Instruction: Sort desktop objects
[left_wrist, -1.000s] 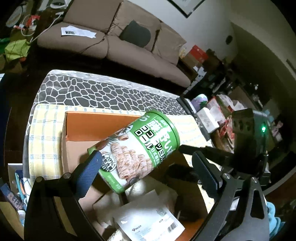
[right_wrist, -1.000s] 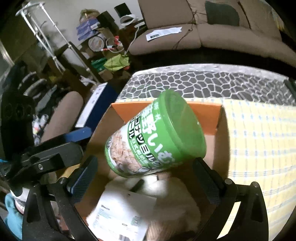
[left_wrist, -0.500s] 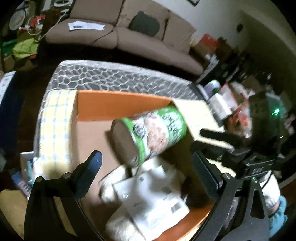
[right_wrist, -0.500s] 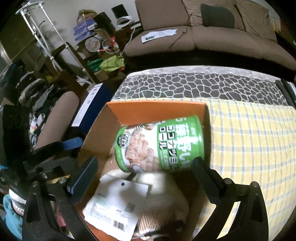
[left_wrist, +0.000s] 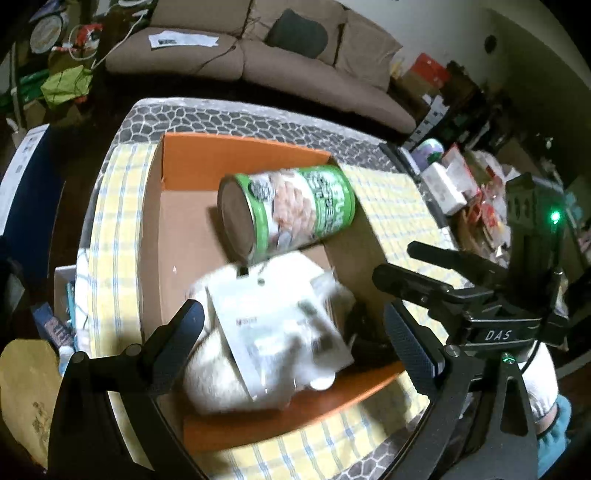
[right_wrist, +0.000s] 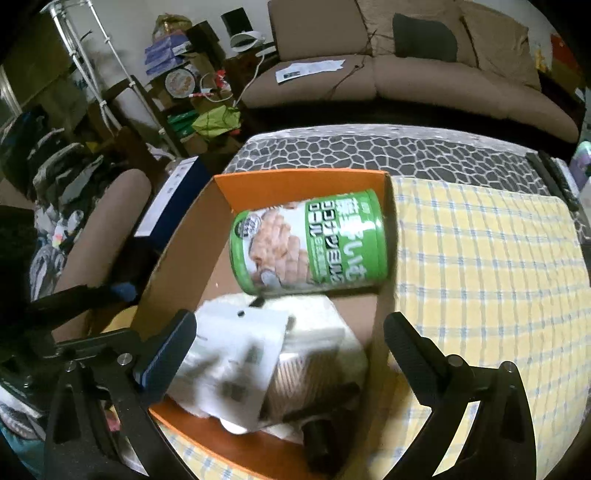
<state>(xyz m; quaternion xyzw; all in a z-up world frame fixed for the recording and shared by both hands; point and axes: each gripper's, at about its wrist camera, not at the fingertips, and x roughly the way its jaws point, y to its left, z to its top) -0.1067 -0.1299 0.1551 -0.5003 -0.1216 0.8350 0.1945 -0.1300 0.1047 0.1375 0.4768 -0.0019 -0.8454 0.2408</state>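
Note:
A green snack can (left_wrist: 288, 210) lies on its side inside the orange cardboard box (left_wrist: 240, 155), at its far end. It also shows in the right wrist view (right_wrist: 310, 243), in the box (right_wrist: 295, 182). A white plastic packet (left_wrist: 280, 328) and a pale soft item lie nearer in the box; the packet shows in the right wrist view too (right_wrist: 229, 365). My left gripper (left_wrist: 295, 328) is open and empty above the box's near part. My right gripper (right_wrist: 291, 343) is open and empty above the box.
The box sits on a yellow checked cloth (right_wrist: 480, 266) over a grey pebble-pattern cover (right_wrist: 369, 144). A brown sofa (left_wrist: 258, 62) stands behind. Clutter and boxes (left_wrist: 450, 177) lie to the right; a dark item (right_wrist: 325, 443) lies at the box's near end.
The green can went from being held tilted above the box to lying on its side inside it. Both grippers have pulled back and up, away from the can.

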